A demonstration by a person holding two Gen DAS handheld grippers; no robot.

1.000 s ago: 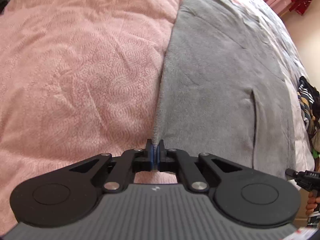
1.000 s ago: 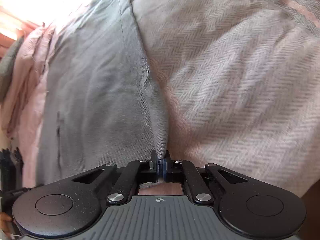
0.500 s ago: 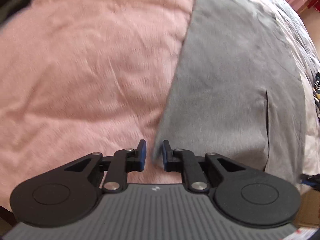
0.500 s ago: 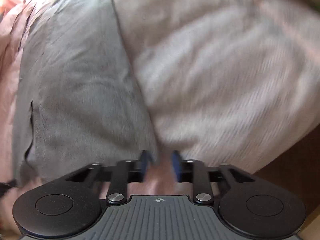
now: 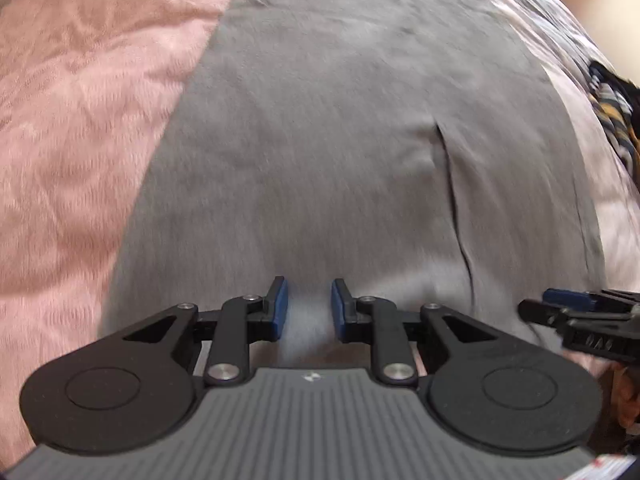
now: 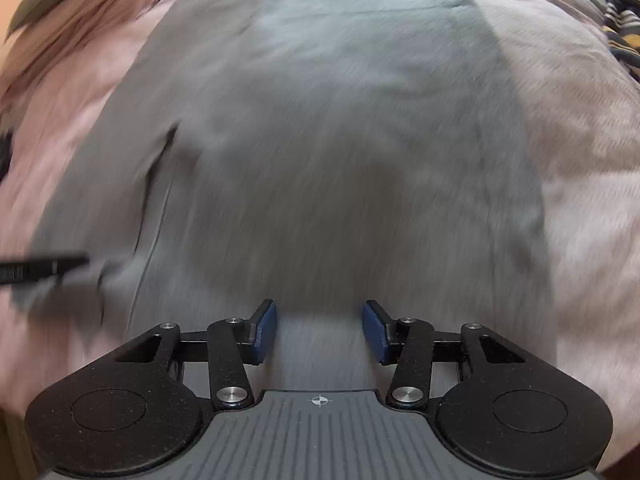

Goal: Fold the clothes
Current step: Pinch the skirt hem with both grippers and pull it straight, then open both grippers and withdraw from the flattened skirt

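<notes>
A grey garment (image 5: 340, 128) lies flat on the pink bedspread (image 5: 80, 120), with a slit-like fold (image 5: 452, 188) near its right side. My left gripper (image 5: 306, 306) hovers over the garment's near edge, its jaws opening, with nothing pinched between the blue pads. In the right wrist view the same grey garment (image 6: 320, 140) fills the middle. My right gripper (image 6: 319, 330) stands above its near edge, jaws opening wider, nothing between them. Each gripper shows in the other's view: the right gripper (image 5: 576, 312) at the right edge, the left gripper (image 6: 40, 268) at the left edge.
A dark patterned piece of clothing (image 5: 616, 116) lies at the bed's right side, also seen as patterned clothing (image 6: 622, 28) at the top right. A pale herringbone cover (image 6: 580, 140) lies to the right of the garment.
Both grippers let go of the grey garment's corners and opened. Both swung inward over the garment, which now lies flat on the bed.
</notes>
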